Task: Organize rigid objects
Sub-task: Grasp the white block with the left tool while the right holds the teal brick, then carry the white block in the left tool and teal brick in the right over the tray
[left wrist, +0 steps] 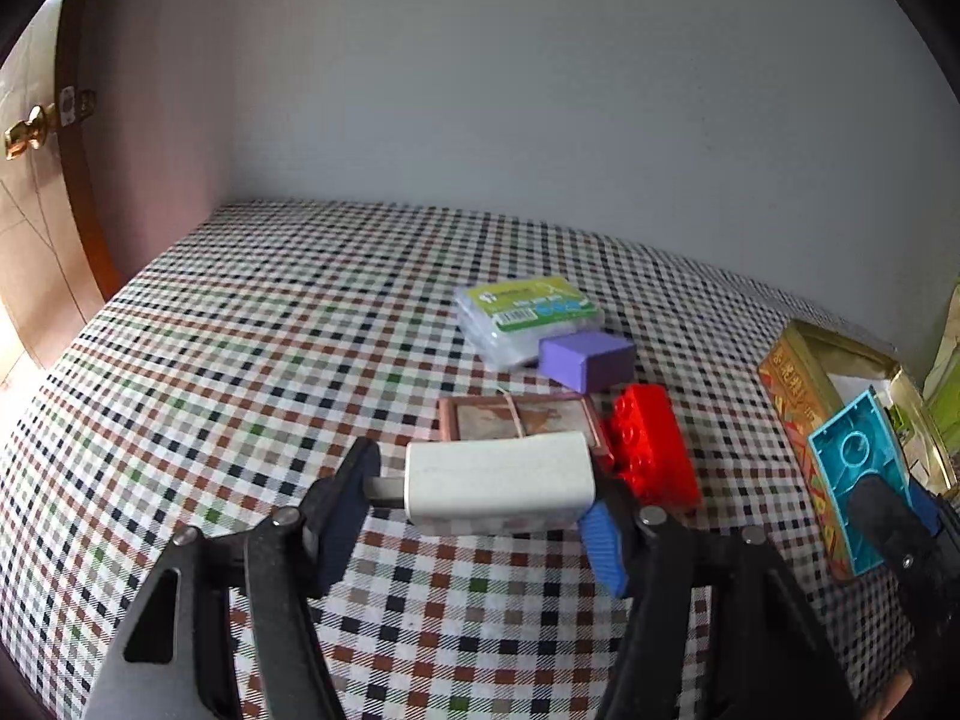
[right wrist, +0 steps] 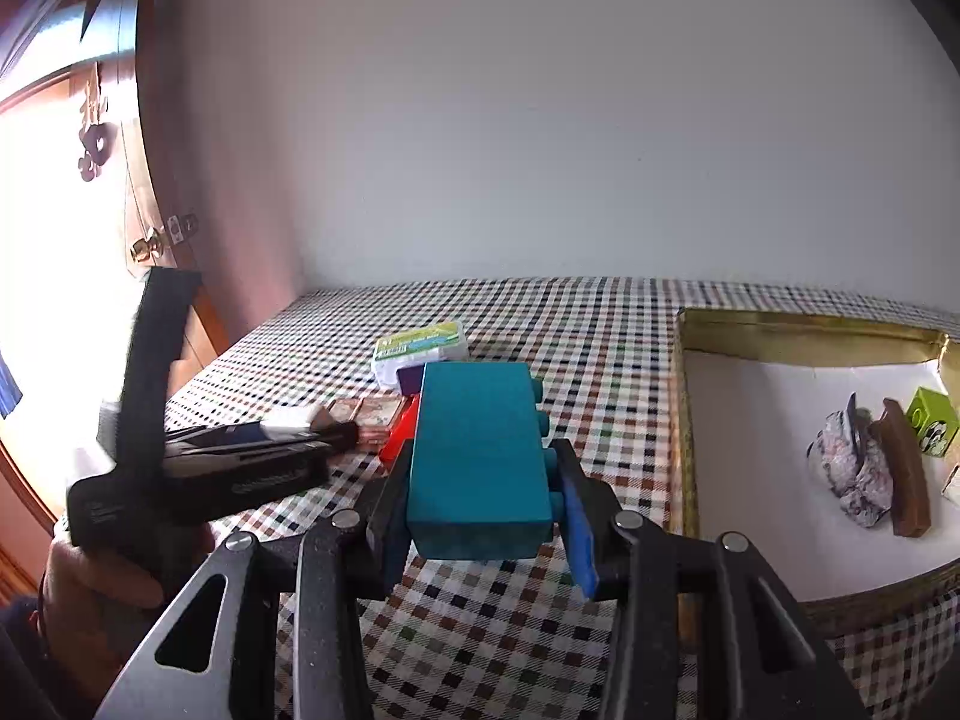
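Observation:
A white charger lies crosswise between the fingers of my left gripper, low over the checked tablecloth. One finger meets its metal plug and the blue pad presses its other end, so the gripper is shut on it. My right gripper is shut on a teal toy brick, held above the cloth just left of the gold tin box. In the left wrist view the teal brick shows its hollow underside at the far right. The left gripper appears low at the left of the right wrist view.
Behind the charger lie a brown framed card, a red brick, a purple block and a green-labelled plastic pack. The tin holds a mottled stone, a brown bar and a green cube. A wall stands behind, a door at left.

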`<state>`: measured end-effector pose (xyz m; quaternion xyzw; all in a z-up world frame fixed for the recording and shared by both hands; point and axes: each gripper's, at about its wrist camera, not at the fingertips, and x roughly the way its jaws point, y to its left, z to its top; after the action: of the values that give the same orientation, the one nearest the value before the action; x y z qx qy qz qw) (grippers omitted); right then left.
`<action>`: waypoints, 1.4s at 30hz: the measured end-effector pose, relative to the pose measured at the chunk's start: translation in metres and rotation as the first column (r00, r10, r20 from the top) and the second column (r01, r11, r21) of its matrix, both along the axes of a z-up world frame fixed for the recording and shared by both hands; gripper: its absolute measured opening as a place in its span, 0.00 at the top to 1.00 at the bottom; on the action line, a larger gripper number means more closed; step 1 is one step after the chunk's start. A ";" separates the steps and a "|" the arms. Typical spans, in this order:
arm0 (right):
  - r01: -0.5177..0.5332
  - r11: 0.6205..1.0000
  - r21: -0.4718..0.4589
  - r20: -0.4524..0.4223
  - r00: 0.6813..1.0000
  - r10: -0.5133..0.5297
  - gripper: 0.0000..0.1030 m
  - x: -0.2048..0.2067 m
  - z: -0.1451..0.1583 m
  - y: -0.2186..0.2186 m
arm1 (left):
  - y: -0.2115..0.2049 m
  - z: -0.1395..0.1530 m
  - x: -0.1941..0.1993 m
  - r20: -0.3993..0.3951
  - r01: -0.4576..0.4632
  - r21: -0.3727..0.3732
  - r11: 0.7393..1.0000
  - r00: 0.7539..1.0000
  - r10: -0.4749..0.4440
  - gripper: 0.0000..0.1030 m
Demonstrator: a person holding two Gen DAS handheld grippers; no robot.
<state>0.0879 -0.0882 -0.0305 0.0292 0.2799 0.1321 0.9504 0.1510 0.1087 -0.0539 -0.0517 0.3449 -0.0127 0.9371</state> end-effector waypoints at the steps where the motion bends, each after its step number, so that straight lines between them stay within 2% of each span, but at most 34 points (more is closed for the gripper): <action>1: 0.005 1.000 0.004 0.018 1.000 -0.005 0.57 -0.002 0.003 -0.001 | 0.002 0.003 -0.006 0.027 -0.024 0.002 1.000 0.999 0.024 0.39; 8: 0.003 0.999 0.051 0.164 0.986 -0.011 0.57 -0.022 0.023 -0.008 | -0.006 0.013 -0.036 0.122 -0.113 0.015 0.993 0.986 0.111 0.39; 13: 0.046 0.998 0.038 0.250 0.967 -0.054 0.57 -0.035 0.034 -0.012 | -0.008 0.027 -0.052 0.165 -0.119 -0.016 0.993 0.979 0.120 0.39; 20: 0.136 0.990 -0.020 0.357 0.926 -0.120 0.57 -0.053 0.045 -0.022 | -0.034 0.044 -0.061 0.193 -0.111 0.034 0.993 0.976 0.102 0.39; 32: 0.224 0.974 0.028 0.391 0.894 -0.217 0.57 -0.063 0.052 -0.060 | -0.093 0.058 -0.060 0.214 -0.055 0.100 0.993 0.976 0.033 0.39; 42: 0.326 0.945 0.037 0.419 0.853 -0.311 0.57 -0.067 0.061 -0.110 | -0.148 0.072 -0.057 0.251 0.027 0.132 0.991 0.966 -0.060 0.39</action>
<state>0.0208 -0.1984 0.0302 0.0293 0.0627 -0.0289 0.9972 0.0945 -0.0395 0.0180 0.0178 0.2231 -0.0178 0.9745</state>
